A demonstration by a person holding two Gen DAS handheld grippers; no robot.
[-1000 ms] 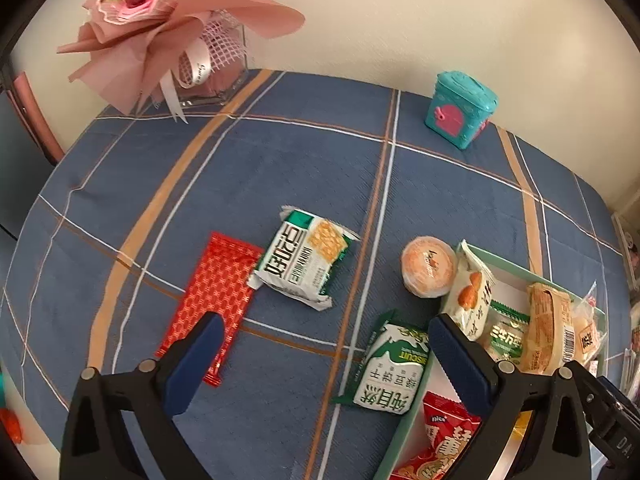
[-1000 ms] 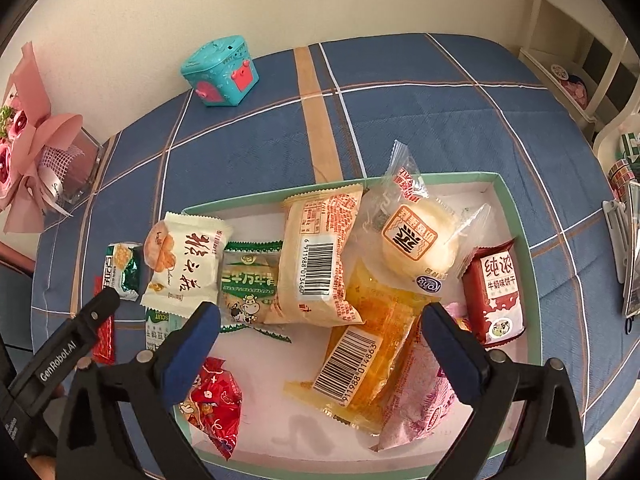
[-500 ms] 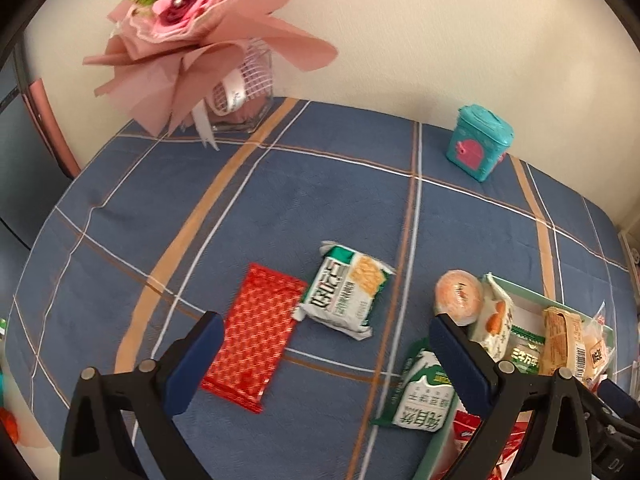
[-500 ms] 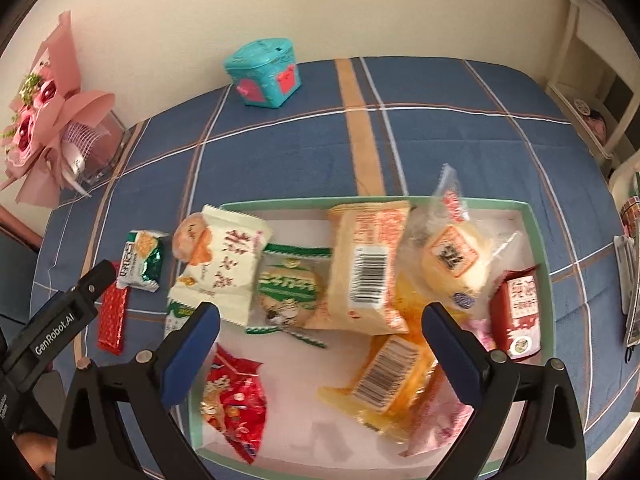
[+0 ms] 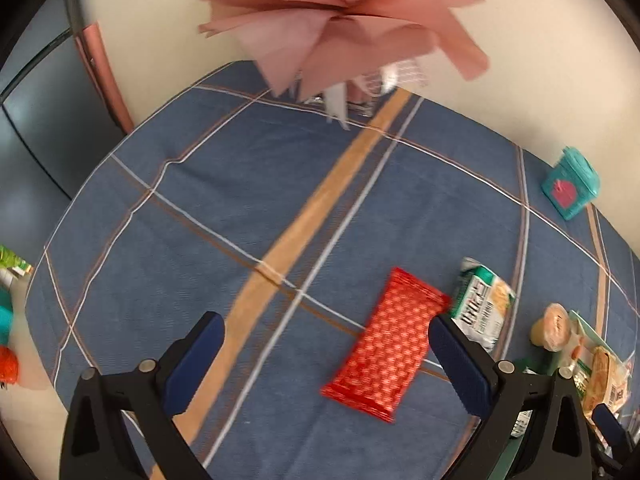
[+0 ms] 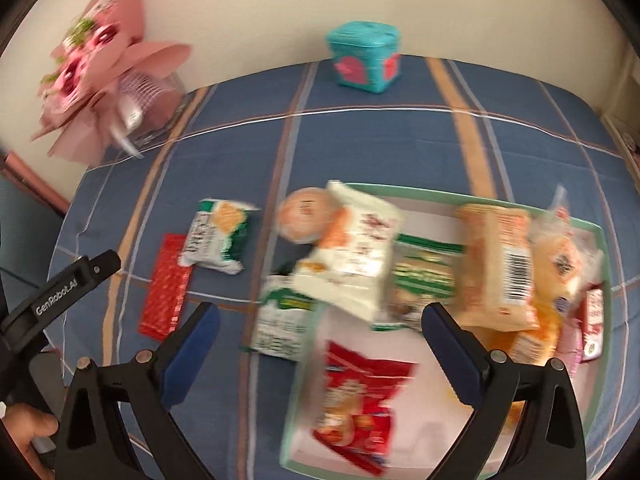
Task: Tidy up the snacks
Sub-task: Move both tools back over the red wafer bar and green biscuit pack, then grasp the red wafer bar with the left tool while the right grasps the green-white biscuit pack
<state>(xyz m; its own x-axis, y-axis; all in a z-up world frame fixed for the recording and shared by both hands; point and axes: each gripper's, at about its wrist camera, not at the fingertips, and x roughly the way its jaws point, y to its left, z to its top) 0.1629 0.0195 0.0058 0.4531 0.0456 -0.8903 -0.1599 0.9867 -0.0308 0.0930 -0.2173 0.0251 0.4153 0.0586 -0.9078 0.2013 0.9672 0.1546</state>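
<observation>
A red patterned packet lies flat on the blue checked cloth. Beside it on the right is a green-and-white cracker pack, then a round orange bun. My left gripper hovers open above the cloth, its right finger at the red packet's edge. My right gripper hangs open over the left end of the green-rimmed tray, which holds several snack packs. A green milk-biscuit pack rests outside the tray's left wall.
A pink paper bouquet in a glass vase stands at the back left. A teal box sits near the wall. The left gripper's body and a hand appear at the right wrist view's left edge.
Both cameras swung left. The left gripper now looks at the bouquet and red packet, with the tray nearly out of frame. The right view shifted from the tray's middle toward its left end.
</observation>
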